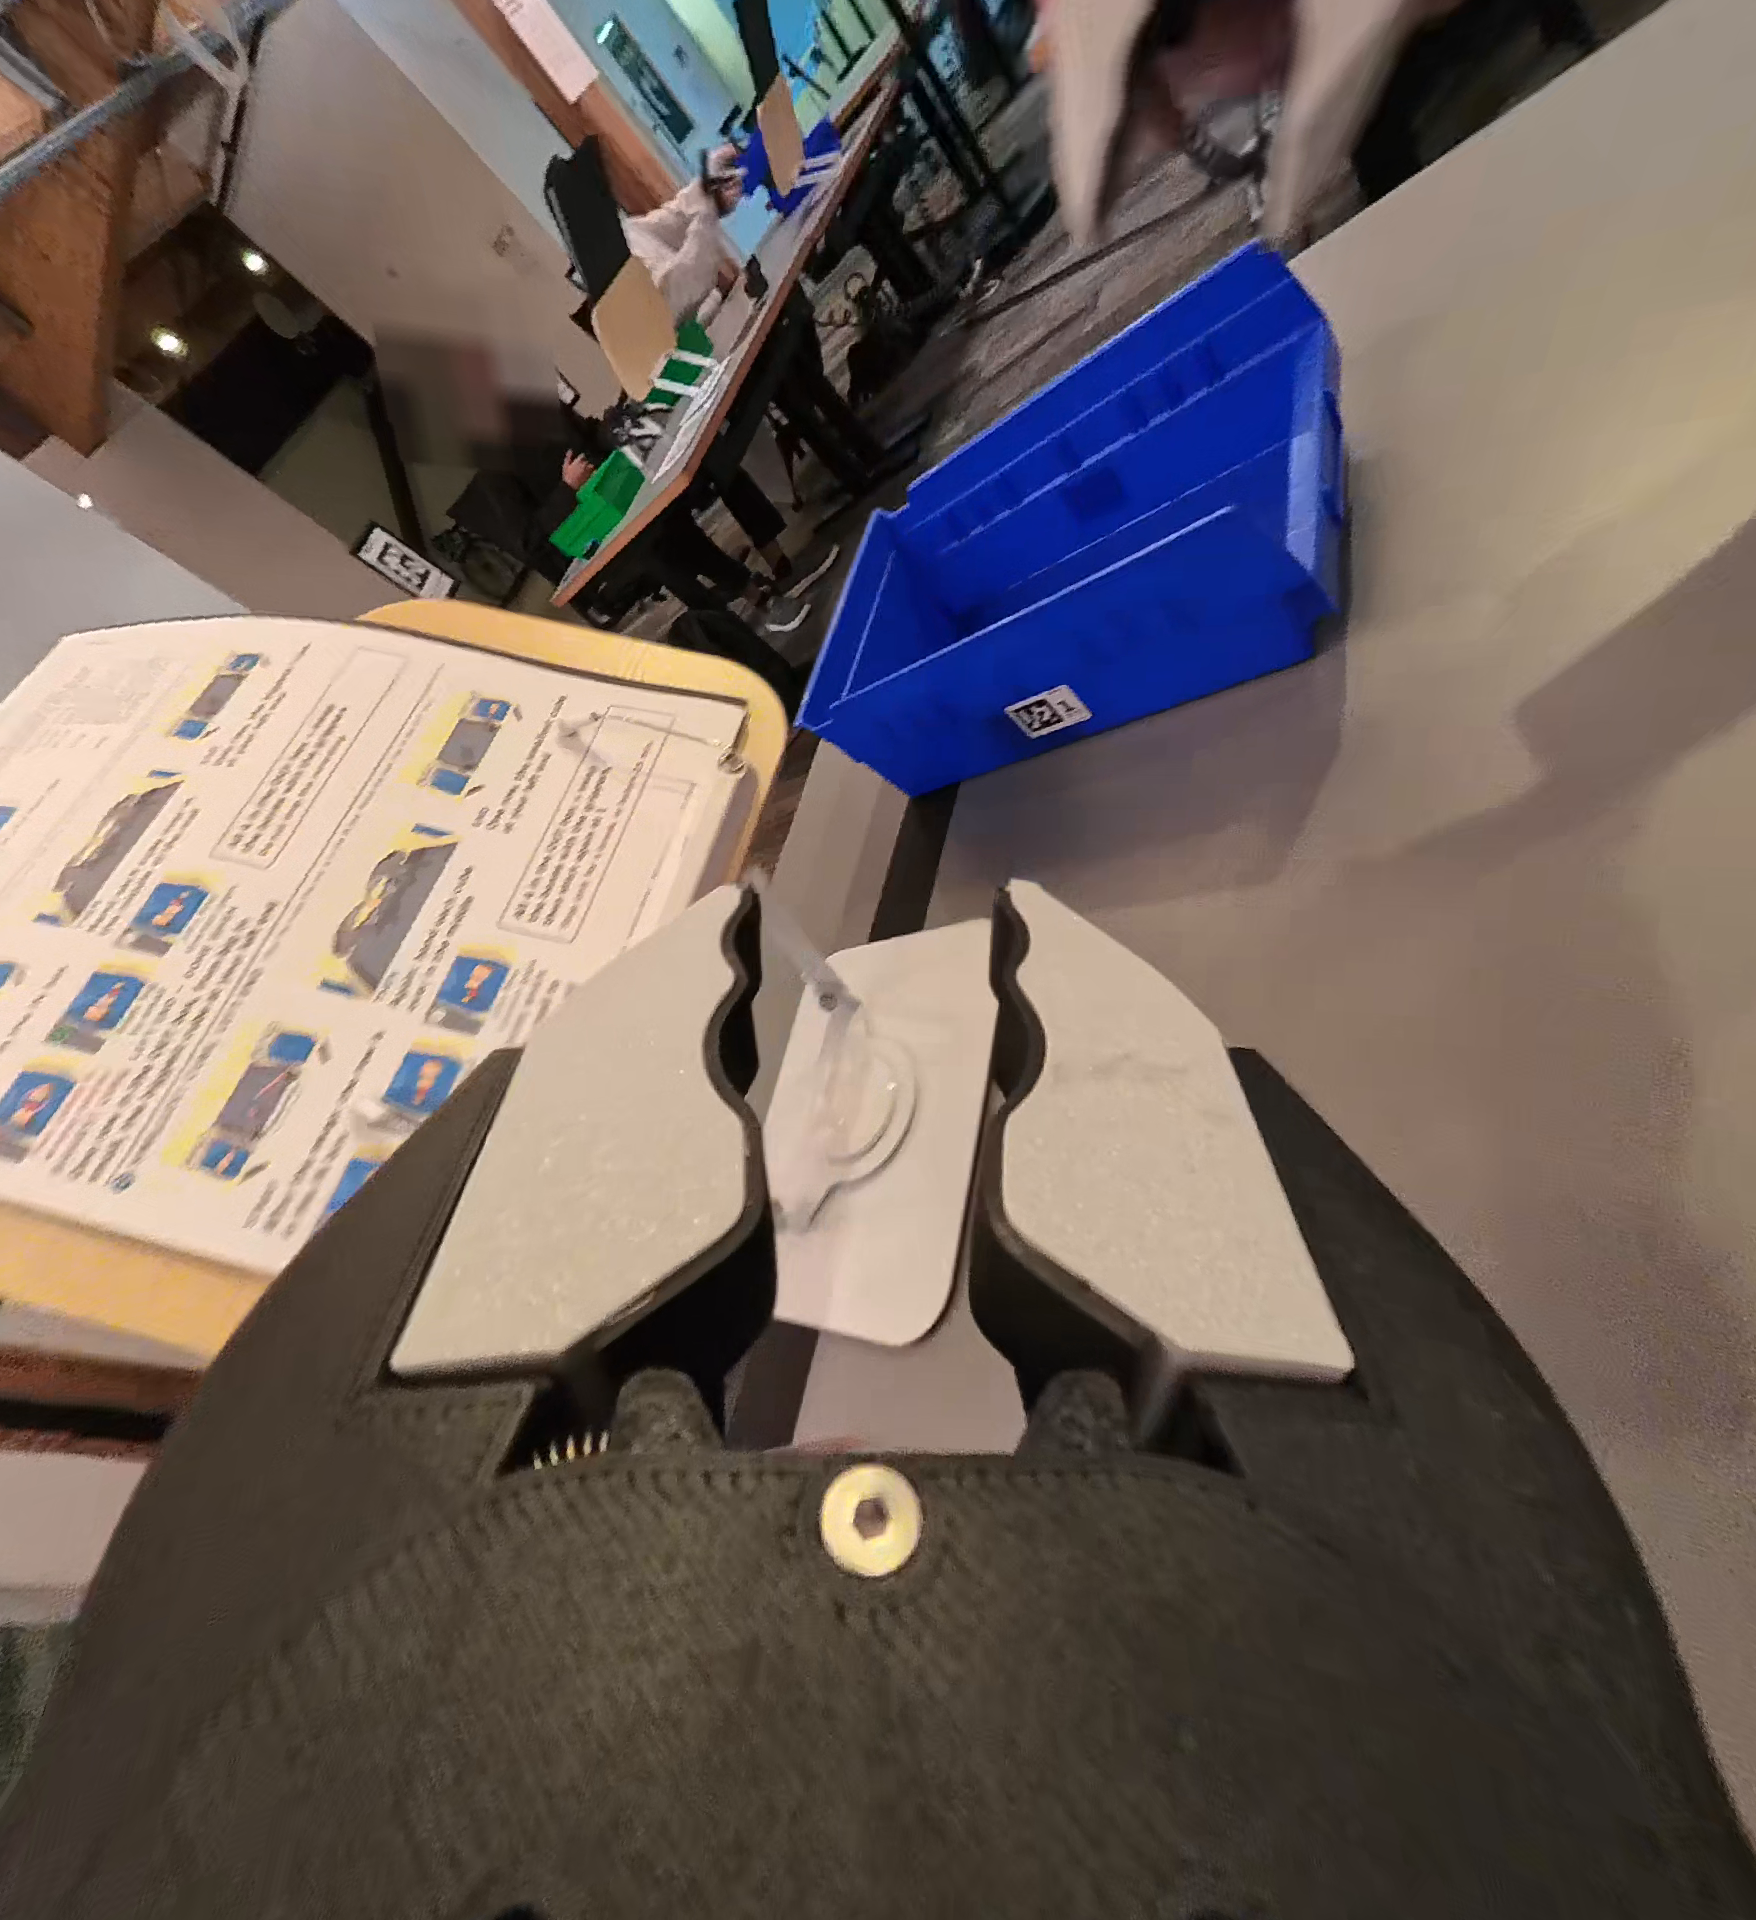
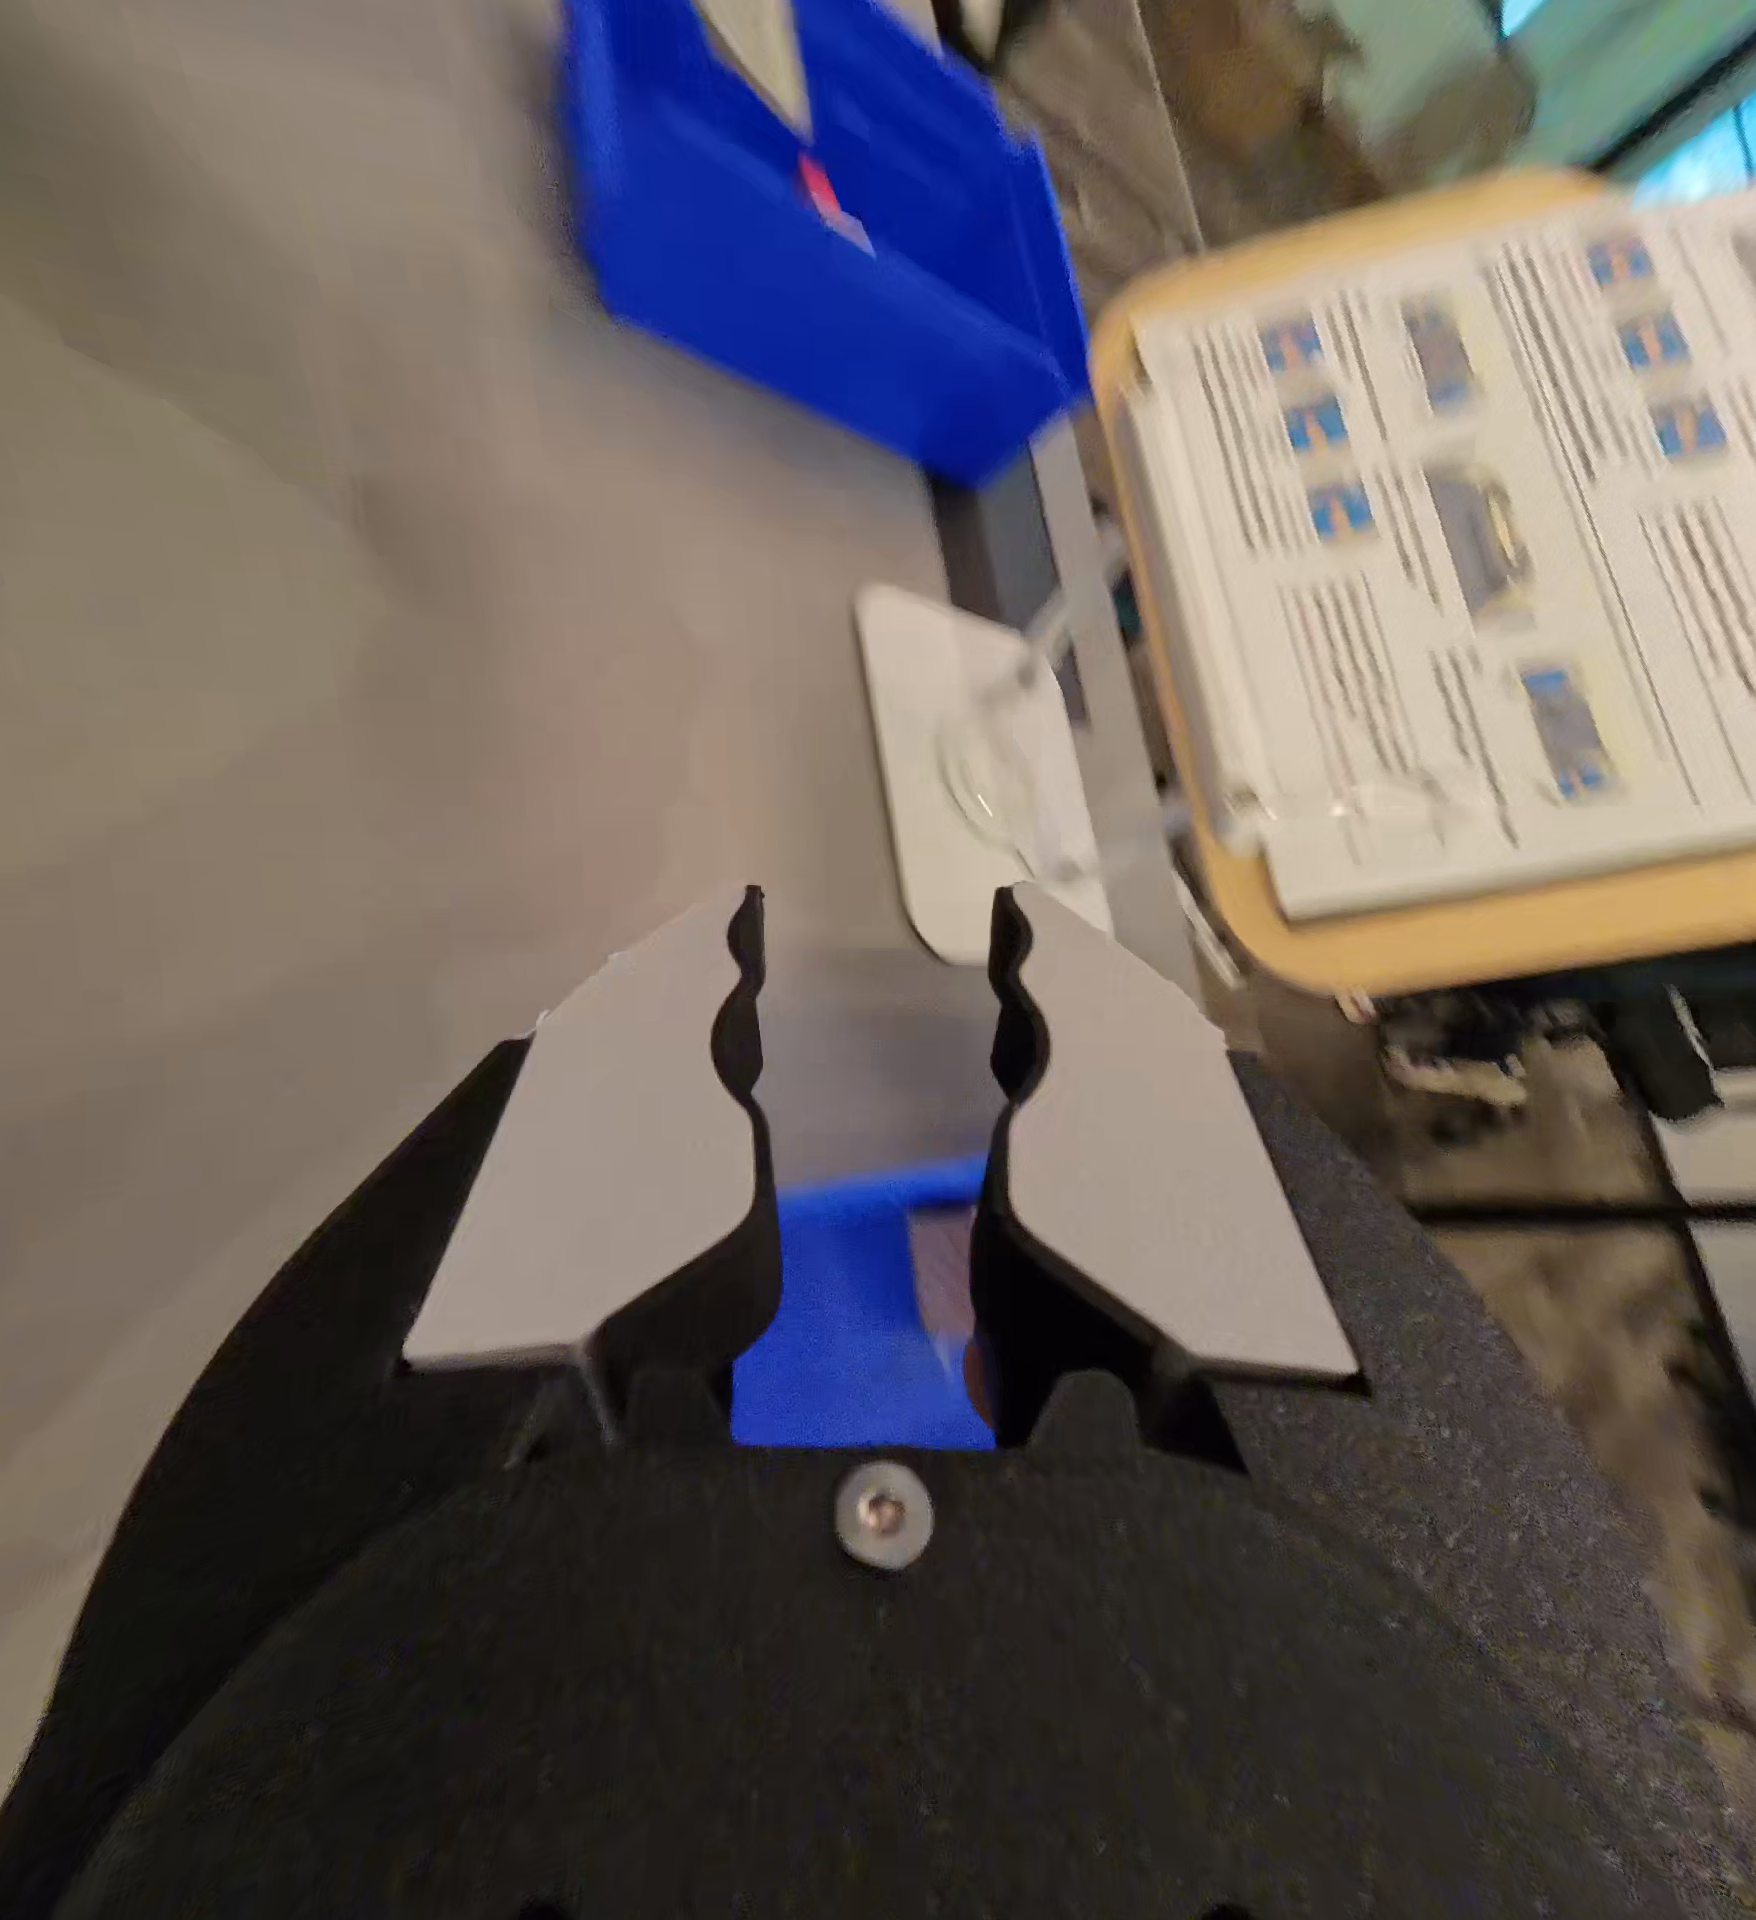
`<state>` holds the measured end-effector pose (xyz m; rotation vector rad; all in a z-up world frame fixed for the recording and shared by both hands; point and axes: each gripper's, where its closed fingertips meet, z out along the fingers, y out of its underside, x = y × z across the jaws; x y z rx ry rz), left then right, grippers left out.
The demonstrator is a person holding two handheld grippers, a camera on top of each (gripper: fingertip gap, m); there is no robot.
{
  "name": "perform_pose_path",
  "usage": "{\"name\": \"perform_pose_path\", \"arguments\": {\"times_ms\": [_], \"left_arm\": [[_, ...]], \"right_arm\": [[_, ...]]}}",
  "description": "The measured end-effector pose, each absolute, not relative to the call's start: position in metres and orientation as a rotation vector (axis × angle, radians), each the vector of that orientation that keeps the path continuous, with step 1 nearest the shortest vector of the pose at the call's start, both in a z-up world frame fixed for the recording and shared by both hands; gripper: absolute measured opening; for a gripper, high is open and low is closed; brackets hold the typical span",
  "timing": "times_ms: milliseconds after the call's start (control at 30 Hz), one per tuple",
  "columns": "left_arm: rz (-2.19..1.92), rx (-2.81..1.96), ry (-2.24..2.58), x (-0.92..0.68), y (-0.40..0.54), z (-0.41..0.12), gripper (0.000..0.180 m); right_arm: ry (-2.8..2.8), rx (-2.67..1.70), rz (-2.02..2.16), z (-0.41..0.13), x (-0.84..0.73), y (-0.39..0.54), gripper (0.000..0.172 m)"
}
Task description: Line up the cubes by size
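1. Left gripper (image 1: 874, 914): the jaws stand moderately apart with nothing between the pads. Through the gap only the grey table (image 1: 1476, 935) and a white plate with a clear suction mount (image 1: 874, 1122) are seen, lying below the fingers and not in the grasp.

2. Right gripper (image 2: 874, 914): the jaws stand at a similar moderate spread. No object is seen between the fingertips. Deep between the fingers, near the body of the gripper, a blue thing (image 2: 853, 1320) shows; whether it is a cube, a bin, or is touched by the fingers cannot be told, as the view is blurred.

3. Task objects: no cube can be identified with certainty in either view. A blue bin (image 1: 1113, 582) stands on the table near its far edge; in the left wrist view its interior appears empty. In the right wrist view a small red-pink patch (image 2: 822, 197) shows at the bin, possibly a cube, but too smeared to confirm.

4. Other items: an instruction sheet (image 1: 282, 883) on a tan board lies beside the table, well apart from the work area.

5. Progress: no row of cubes is visible on the table. By judgement, the lining-up is either not begun or lies outside both views; all placement appears outstanding.
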<state>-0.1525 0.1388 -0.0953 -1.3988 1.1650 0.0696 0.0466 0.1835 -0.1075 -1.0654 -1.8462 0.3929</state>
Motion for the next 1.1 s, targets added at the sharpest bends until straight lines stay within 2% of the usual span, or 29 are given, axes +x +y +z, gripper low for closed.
{"name": "perform_pose_path", "arguments": {"times_ms": [133,300,400,467,567,800,967,1100], "left_arm": [[0.185,-1.445,1.048,-0.202,0.137,-0.075,0.056],[0.319,-1.525,0.858,-0.285,0.128,-0.061,0.055],[0.361,-1.601,0.776,-0.326,0.125,-0.069,0.054],[0.398,-1.666,0.776,-0.348,0.127,-0.085,0.05],[0.427,-1.812,0.813,-0.376,0.136,-0.124,0.058],[0.441,-2.252,1.108,-0.431,0.157,-0.235,0.079],[0.52,-2.402,1.308,-0.454,0.172,-0.266,0.075],[0.417,-2.485,1.358,-0.457,0.182,-0.287,0.077]], "right_arm": [[-1.786,-0.982,0.646,-0.122,-0.001,0.124,0.038],[-1.467,-1.012,1.128,-0.135,-0.068,0.108,0.031],[-1.403,-1.062,1.363,-0.168,-0.096,0.101,0.031],[-1.416,-1.079,1.431,-0.19,-0.106,0.093,0.031],[-1.482,-1.082,1.458,-0.213,-0.113,0.082,0.032],[-1.533,-1.031,1.525,-0.212,-0.11,0.072,0.035],[-1.538,-1.029,1.545,-0.212,-0.109,0.072,0.036],[-1.54,-1.025,1.558,-0.212,-0.108,0.071,0.036]]}}
